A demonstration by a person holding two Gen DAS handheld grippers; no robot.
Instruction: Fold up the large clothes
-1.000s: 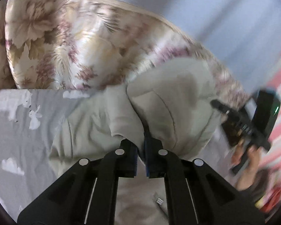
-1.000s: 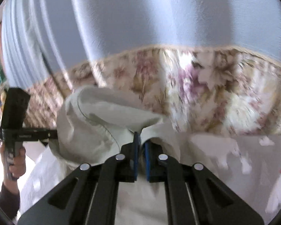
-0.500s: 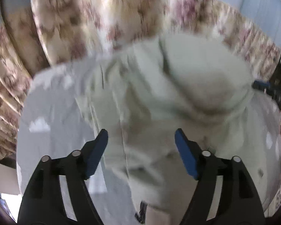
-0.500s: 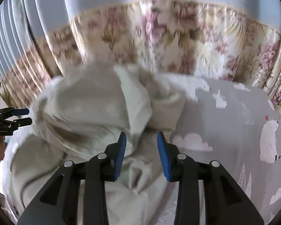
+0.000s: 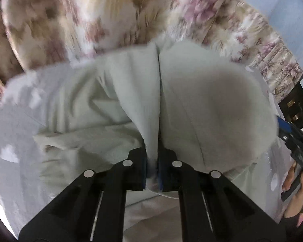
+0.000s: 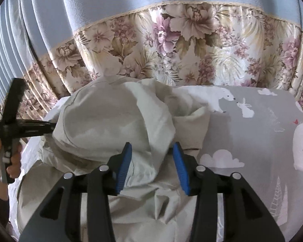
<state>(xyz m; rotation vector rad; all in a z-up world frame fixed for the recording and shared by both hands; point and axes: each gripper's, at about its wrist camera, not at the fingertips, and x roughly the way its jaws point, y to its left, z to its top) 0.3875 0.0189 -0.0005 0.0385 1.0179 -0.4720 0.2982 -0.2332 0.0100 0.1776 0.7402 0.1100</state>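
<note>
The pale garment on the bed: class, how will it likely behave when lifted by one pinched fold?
The pale garment is probably floppy: it lies in soft creases and heaps. It would likely drape from the left tool, which pinches one fold. It seems light but bulky, so it may drag across the bedsheet.

Floral curtain (image 6: 171, 46), animal-print bedsheet (image 6: 252, 133)

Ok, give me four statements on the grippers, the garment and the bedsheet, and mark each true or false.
1. The left gripper is shut on a fold of the pale garment. True.
2. The right gripper is clamped tight on the garment. False: its jaws are opening, with cloth lying loose between them.
3. The garment lies on a grey bedsheet printed with white animals and clouds. True.
4. The garment is folded into a neat flat square. False: it is bunched and rumpled.
</note>
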